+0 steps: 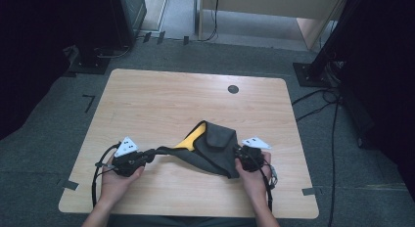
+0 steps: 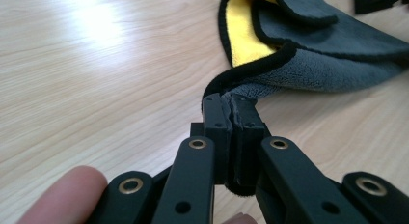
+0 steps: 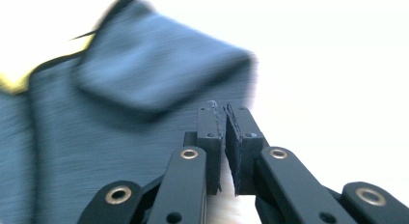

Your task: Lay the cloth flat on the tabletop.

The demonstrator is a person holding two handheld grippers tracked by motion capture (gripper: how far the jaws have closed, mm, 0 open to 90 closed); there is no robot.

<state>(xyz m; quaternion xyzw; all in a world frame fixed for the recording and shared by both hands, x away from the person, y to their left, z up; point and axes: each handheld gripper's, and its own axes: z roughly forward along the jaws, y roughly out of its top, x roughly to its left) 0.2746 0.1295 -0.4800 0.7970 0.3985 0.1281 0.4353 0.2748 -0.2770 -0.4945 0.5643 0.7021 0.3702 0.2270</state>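
You hold a grey cloth (image 1: 210,151) with a yellow underside stretched low across the near half of the wooden table (image 1: 161,100), one gripper at each end. Seen from the high view, the cloth lies bunched at about 5 o'clock from the table's centre, a folded flap on top and a sliver of yellow lining showing at its 10 o'clock edge.

Your left gripper (image 1: 128,158), at 9 o'clock of the cloth, has its jaws clamped on a black-trimmed corner that is drawn out into a thin tail. The left gripper view shows this plainly: the two black pads (image 2: 218,119) pressed together with the cloth's (image 2: 308,64) hemmed edge pinched between them, the rest of it trailing away toward 2 o'clock over the tabletop (image 2: 96,79). A fingertip (image 2: 62,195) sits at the lower left of that view.

Your right gripper (image 1: 248,157) sits at 3 o'clock of the cloth, at its edge. In the right gripper view its jaws stand together with only a hairline gap between them and nothing visibly caught there; the cloth (image 3: 120,89), blurred, lies beyond them toward 10 o'clock.

A small dark round fitting (image 1: 233,89) sits in the tabletop at 12 o'clock, well apart from the cloth.
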